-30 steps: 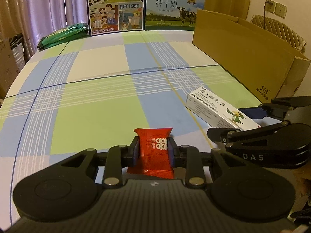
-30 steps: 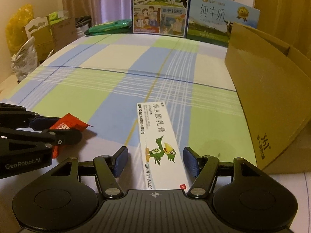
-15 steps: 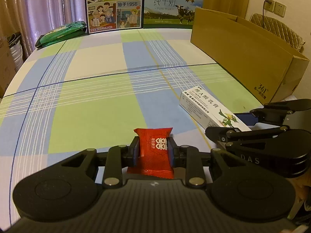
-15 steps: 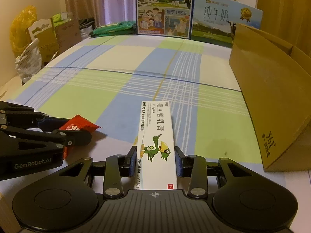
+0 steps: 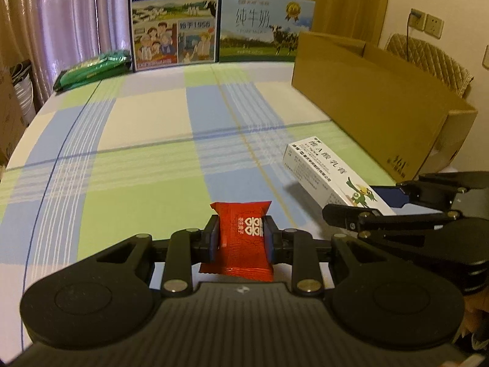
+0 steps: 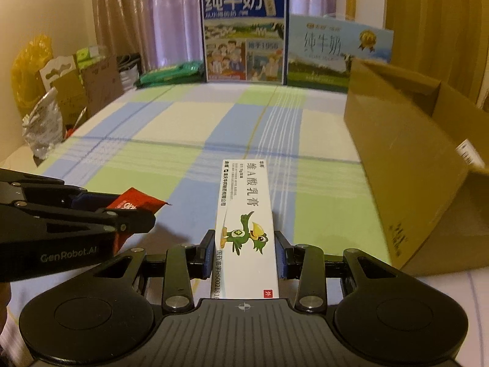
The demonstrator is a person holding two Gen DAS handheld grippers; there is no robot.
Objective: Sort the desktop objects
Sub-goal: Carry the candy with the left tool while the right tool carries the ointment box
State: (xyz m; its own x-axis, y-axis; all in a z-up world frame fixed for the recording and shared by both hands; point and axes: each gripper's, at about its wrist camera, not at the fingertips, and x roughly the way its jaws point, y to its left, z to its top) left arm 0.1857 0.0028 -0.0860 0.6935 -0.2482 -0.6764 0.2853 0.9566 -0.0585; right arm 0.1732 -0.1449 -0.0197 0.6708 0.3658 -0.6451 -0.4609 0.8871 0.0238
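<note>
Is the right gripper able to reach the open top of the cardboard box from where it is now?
Probably yes. The right gripper, shut on the white ointment box, is held above the tablecloth, and the cardboard box stands close on its right with nothing between them. It would likely need to rise over the near wall first.

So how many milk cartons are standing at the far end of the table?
2. A tall blue milk carton stands at the far edge, and a lower, wider light-blue one sits just right of it. More could be hidden behind the cardboard box.
</note>
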